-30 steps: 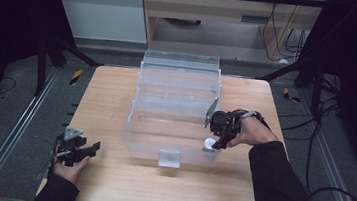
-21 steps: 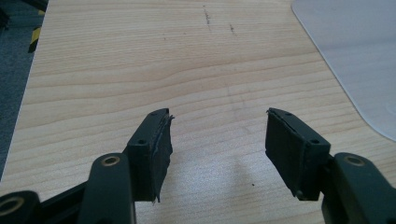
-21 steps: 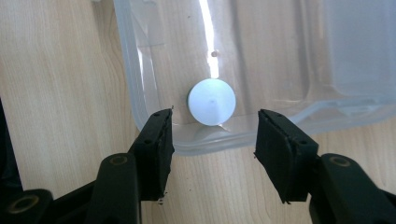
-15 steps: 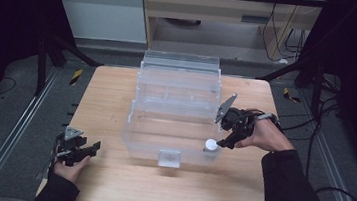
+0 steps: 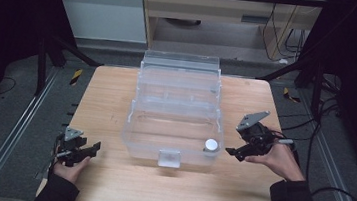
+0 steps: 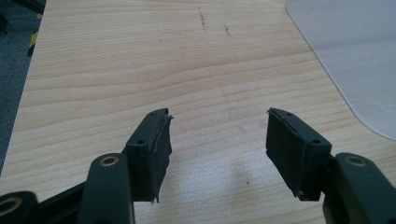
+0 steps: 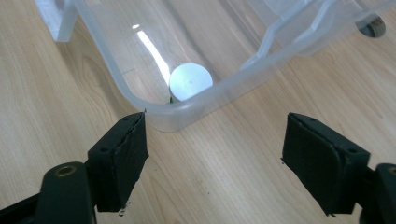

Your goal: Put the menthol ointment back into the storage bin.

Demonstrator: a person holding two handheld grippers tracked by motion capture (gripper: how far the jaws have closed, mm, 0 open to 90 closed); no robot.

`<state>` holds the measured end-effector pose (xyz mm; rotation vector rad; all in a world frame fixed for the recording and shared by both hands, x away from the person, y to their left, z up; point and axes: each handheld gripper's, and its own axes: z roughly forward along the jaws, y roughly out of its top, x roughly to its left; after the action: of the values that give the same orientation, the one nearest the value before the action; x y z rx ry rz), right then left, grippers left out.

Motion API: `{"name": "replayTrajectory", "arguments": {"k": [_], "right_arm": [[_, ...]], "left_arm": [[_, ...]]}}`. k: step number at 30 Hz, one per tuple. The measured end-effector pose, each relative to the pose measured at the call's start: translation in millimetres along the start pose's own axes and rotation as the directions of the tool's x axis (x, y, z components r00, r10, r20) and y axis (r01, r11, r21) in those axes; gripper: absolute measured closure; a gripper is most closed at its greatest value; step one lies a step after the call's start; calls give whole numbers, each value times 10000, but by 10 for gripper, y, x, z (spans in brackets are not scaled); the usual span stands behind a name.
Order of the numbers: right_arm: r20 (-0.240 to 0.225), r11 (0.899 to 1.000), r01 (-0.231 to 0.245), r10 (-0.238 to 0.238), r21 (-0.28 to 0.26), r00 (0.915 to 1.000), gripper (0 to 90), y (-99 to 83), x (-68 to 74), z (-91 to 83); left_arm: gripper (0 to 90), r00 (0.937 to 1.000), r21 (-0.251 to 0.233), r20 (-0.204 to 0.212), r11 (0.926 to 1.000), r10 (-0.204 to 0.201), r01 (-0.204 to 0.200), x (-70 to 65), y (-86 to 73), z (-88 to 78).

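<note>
Wooden table (image 5: pixel 116 99): right tool (image 5: pixel 235 152) just opened, empty, outside bin (image 5: pixel 173 130) edge.

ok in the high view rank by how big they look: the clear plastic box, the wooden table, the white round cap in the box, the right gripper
1. Light wooden table
2. Clear plastic box with its open lid
3. Black right gripper, jaws open with nothing between them
4. White round cap, lying inside the box at its front right corner
</note>
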<state>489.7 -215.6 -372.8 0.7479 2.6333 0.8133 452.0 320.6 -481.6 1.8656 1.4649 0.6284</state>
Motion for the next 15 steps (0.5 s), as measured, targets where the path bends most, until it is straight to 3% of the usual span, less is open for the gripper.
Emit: {"name": "replayTrajectory", "arguments": {"k": [2, 5, 9, 10, 12, 13, 15], "right_arm": [[105, 9998, -121, 123, -136, 9999, 204, -51, 7, 3], [397, 9947, -859, 882, -561, 9953, 184, -240, 44, 26], [722, 9796, -1693, 1776, -1084, 9815, 172, -429, 57, 79], [722, 9796, -1693, 1776, -1084, 9815, 172, -429, 57, 79], [973, 9684, -2112, 2248, -1329, 9695, 167, -542, 46, 120], [981, 9561, -2518, 2678, -1497, 9585, 160, -617, 33, 153], [933, 9409, -2954, 3131, -1654, 9451, 168, -704, 24, 183]], "left_arm": [[398, 10000, -7, -8, 10000, 3, -3, 2, -2, -2], [396, 10000, 17, 0, 10000, -1, 1, 6, -4, 0], [394, 10000, 23, 28, 10000, 66, -66, -8, -3, -1], [394, 10000, 23, 28, 10000, 66, -66, -8, -3, -1], [392, 9999, 27, 61, 10000, 80, -80, -16, -2, 7], [389, 9999, 64, 56, 9999, 95, -95, -19, -3, 11], [386, 9999, 63, 67, 9999, 118, -119, -21, -9, 9]]}}
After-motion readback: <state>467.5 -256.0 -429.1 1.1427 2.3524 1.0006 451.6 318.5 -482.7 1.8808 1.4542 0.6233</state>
